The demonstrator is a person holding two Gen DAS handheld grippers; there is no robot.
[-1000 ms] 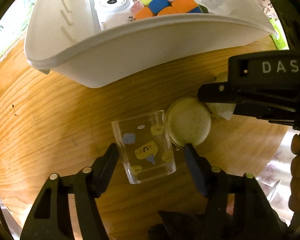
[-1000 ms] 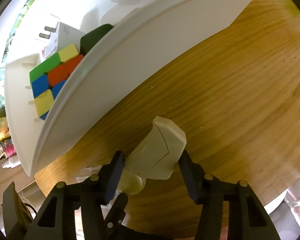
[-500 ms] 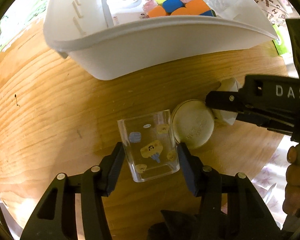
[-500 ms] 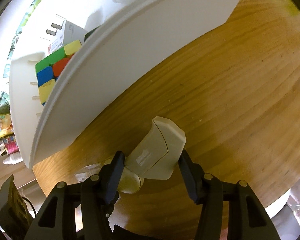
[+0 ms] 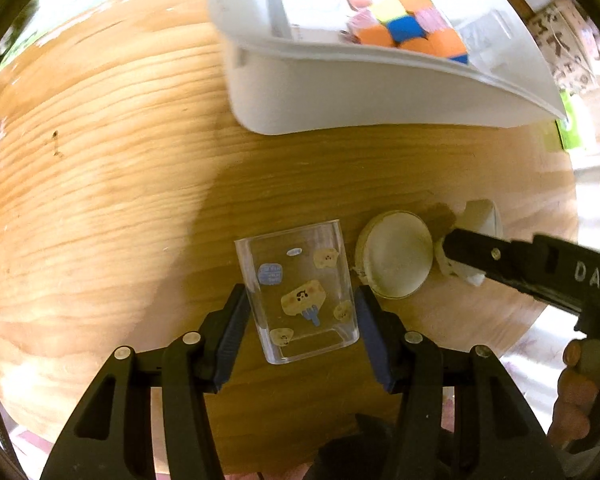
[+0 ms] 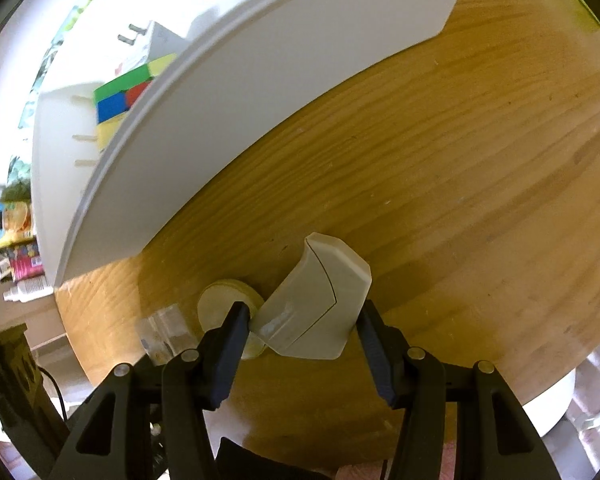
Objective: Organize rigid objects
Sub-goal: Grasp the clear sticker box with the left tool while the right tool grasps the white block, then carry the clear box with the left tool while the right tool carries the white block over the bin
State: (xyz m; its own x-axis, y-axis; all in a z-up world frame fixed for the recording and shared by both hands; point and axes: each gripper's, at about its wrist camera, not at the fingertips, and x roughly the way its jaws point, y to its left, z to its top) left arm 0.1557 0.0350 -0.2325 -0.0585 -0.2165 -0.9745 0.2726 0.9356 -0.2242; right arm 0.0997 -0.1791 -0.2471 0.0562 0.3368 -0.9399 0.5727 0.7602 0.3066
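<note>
Two hand-held tongs work at the near edge of a round wooden table [image 5: 112,168], each clamped on something bound, by the look of it, for the white bin [image 5: 340,92] at twelve o'clock. The left gripper [image 5: 298,312], whose jaws have just been closing, now presses its blue pads against both side walls of a clear plastic cup [image 5: 298,286] printed with small cartoon stickers; the cup lies on its side, long axis running from six toward twelve o'clock, open mouth toward the bin and base toward the camera. It looks light, stiff and slick, so a hold across the middle of the flat walls seems safest, since the taper could let it slip forward. Just beside it at three o'clock sits a round cream-coloured tin [image 5: 396,258], lying flat. The right gripper [image 6: 300,326] holds a pale, angular plastic case [image 6: 316,300] between its pads, narrow end pinched, broad faceted end pointing toward one o'clock, its seam crossing the body. It appears hard and light; a grip nearer the thick middle would likely resist twisting. A puzzle cube [image 5: 412,28] and a white device [image 5: 312,4] already lie in the bin.
</note>
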